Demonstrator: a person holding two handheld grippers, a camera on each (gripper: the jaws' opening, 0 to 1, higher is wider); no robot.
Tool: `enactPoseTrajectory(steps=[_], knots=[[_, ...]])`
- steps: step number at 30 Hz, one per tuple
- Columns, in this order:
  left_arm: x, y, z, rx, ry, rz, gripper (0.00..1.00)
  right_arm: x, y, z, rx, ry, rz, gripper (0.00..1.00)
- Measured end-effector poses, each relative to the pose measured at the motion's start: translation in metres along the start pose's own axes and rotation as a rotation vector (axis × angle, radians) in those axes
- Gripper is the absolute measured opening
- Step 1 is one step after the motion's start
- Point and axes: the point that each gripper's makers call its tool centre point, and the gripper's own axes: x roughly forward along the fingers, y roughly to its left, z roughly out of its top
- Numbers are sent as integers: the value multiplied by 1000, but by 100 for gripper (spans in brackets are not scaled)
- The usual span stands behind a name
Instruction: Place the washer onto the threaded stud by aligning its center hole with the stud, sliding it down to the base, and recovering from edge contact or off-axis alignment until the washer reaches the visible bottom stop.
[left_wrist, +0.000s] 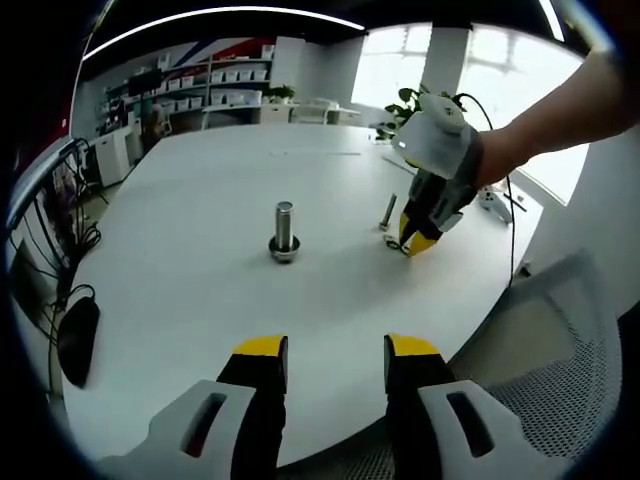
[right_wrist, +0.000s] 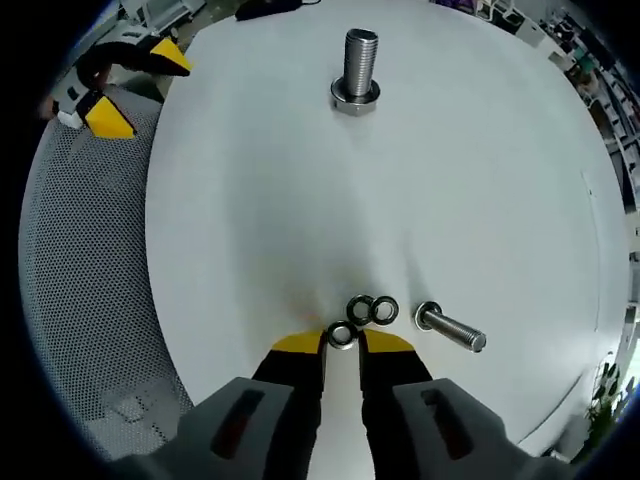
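Washer (right_wrist: 341, 335): flat on the table (right_wrist: 480, 180), between the right gripper (right_wrist: 343, 343) tips, beside two more washers (right_wrist: 372, 309).
Right gripper: nearly closed around it; grip uncertain.
Left gripper (left_wrist: 337, 347): parted, empty.
Stud (right_wrist: 358, 66): upright, well apart.
Bolt (right_wrist: 450, 328): lying near the washers.

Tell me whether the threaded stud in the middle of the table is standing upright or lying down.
Upright. The threaded stud stands on its hex base on the white table, thread pointing up; a second bolt lies on its side near the washers.

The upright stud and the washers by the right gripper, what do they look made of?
Upright stud: likely steel, with a bright silvery sheen and cut threads. Washers: probably metal too, grey rings with darker rims, possibly coated. The right gripper has one washer between its tips.
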Motion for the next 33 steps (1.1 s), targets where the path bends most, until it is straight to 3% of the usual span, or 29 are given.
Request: enactPoseTrajectory(steps=[7,19,33], knots=[[0,0,0,-1,-1,0,37,-2,0,0,23,5,-8,15],[0,-1,2,-8,-8,-5,37,-2,1,1,77,-44,-41,14],[-1,-1,2,-7,-10,-5,37,-3,1,-1,52,-57,-24,13]])
